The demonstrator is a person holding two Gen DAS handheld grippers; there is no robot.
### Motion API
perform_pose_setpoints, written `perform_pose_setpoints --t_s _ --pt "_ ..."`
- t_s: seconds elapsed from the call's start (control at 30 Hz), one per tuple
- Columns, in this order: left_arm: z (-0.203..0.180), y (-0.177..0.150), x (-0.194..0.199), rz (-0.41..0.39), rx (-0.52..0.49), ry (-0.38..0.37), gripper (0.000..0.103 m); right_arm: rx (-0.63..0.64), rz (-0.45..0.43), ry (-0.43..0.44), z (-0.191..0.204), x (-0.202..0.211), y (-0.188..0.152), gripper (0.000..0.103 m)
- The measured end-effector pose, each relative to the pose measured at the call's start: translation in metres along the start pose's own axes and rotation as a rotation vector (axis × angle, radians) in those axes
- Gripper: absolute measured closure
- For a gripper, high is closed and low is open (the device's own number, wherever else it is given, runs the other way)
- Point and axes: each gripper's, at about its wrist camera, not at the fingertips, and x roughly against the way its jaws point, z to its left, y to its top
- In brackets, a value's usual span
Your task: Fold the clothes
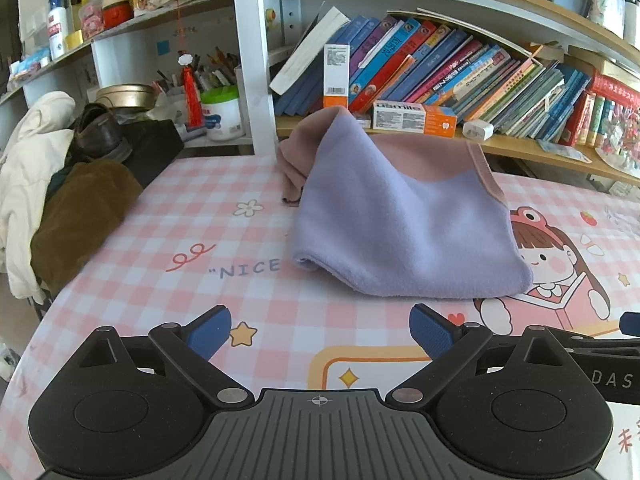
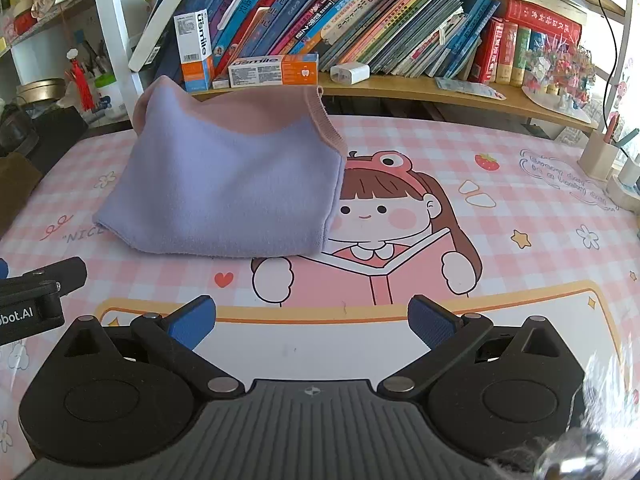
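Both tongs, the left gripper (image 1: 320, 330) and the right gripper (image 2: 312, 322), gape wide apart, holding nothing, above the checked tablecloth (image 1: 160, 240). Beyond them lies the folded lilac-and-pink garment (image 2: 224, 184), partly hiding the cartoon girl (image 2: 384, 208). Only the left view shows its bunched pink sleeve (image 1: 292, 172).

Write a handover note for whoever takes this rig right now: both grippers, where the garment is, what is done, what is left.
Left gripper: open, nothing between its pads, held over the mat short of the cloth.
Right gripper: open, empty, also short of the cloth.
Garment: lavender and pink fleece piece, lying on the pink checked table mat, far side bunched up against the bookshelf. It is doubled over with a rounded fold at its left edge; neither gripper touches it.
Done: at least one rough fold, by the look of it.
Left: pull it clear of the shelf, flatten it, finish folding.
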Motion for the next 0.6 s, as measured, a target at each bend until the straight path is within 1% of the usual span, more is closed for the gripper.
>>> perform_pose_setpoints --t_s 0.33,0.6 --pt "-0.0045 -0.0016 -0.0017 0.005 -0.003 0.012 0.005 -0.002 0.004 0.001 -0.0010 -0.0009 -0.0008 0.000" --pt "-0.0025 -0.0008 -0.0024 0.013 -0.010 0.005 0.005 -0.011 0.013 -0.001 -0.0020 -0.0011 -0.0007 0.000"
